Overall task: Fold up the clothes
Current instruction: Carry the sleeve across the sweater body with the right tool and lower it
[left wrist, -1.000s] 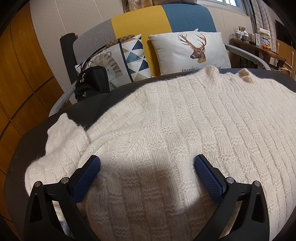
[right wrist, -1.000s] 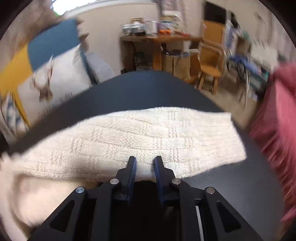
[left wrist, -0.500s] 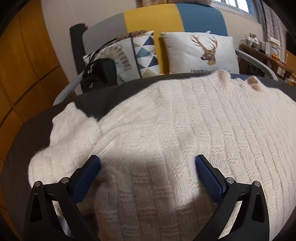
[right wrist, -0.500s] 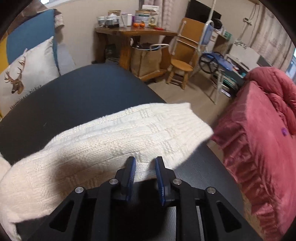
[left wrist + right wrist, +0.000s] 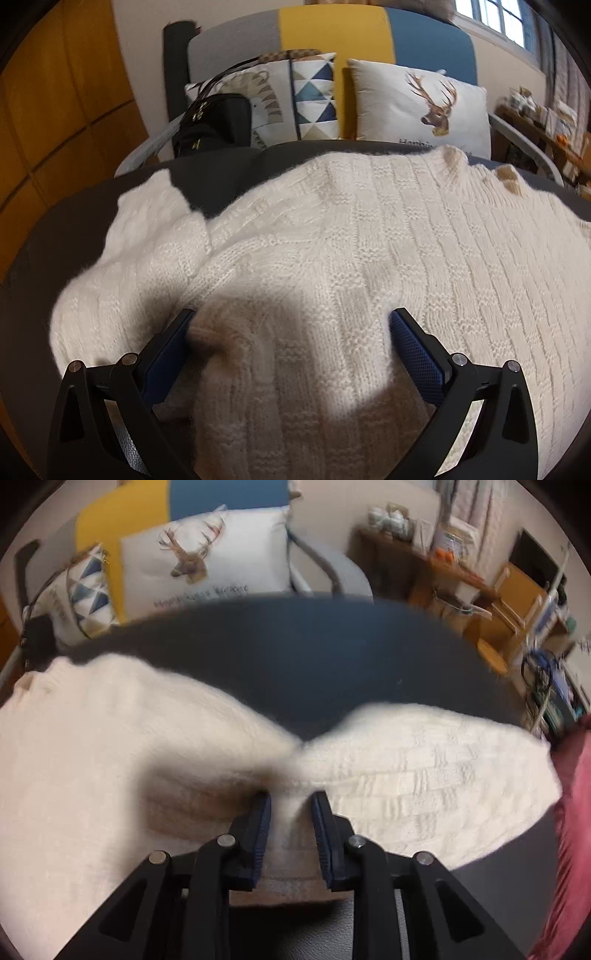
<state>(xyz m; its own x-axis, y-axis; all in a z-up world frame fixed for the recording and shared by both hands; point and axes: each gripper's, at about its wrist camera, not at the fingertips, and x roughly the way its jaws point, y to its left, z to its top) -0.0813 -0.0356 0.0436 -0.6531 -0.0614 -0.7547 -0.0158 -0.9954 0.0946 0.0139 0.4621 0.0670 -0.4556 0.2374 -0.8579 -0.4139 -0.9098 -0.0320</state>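
A cream knitted sweater (image 5: pixel 351 258) lies spread on a dark round table (image 5: pixel 221 166). Its left sleeve (image 5: pixel 140 240) is bunched at the table's left. My left gripper (image 5: pixel 291 325) is open, with its jaws wide apart over the sweater's lower body, low on the knit. In the right wrist view my right gripper (image 5: pixel 290 808) is shut on the sweater's right sleeve (image 5: pixel 424 760), pinching a fold of it near where it meets the body (image 5: pixel 92 757). The sleeve stretches to the right on the table (image 5: pixel 295 657).
A sofa with a deer cushion (image 5: pixel 424 107), a patterned cushion (image 5: pixel 295 99) and a black handbag (image 5: pixel 214 125) stands behind the table. Wooden panels (image 5: pixel 55 110) are on the left. A desk and chairs (image 5: pixel 480 602) and a red bedspread (image 5: pixel 572 812) are on the right.
My right gripper has swung left with the sleeve held, bringing the sweater's body into its view. My left gripper has moved forward and lower over the sweater, still open.
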